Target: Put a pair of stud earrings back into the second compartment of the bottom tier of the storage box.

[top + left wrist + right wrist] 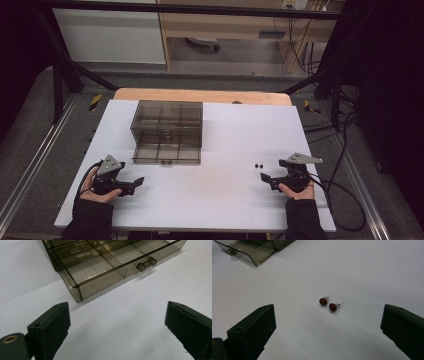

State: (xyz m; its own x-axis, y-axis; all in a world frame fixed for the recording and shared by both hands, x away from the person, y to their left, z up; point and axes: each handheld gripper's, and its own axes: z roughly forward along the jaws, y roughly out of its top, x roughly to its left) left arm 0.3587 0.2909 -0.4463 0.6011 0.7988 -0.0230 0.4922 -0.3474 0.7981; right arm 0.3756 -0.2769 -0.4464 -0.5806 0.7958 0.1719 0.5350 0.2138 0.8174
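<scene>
Lying just ahead of the wide-spread right gripper (328, 327) were two red earrings (328, 304); the left gripper (117, 327), likewise spread and empty, was pointed at the drawer box (100, 267).

a lab or test room: a white-topped table (220, 200) stands inside a black metal frame (60, 65), loose cables (345, 150) trail across grey carpet, hazard-striped tape (95, 101) marks the floor, and a wooden bench (225, 25) stands behind.

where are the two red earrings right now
The two red earrings lie side by side on the white table, just ahead of the open right gripper and well right of the smoky plastic drawer box.
</scene>
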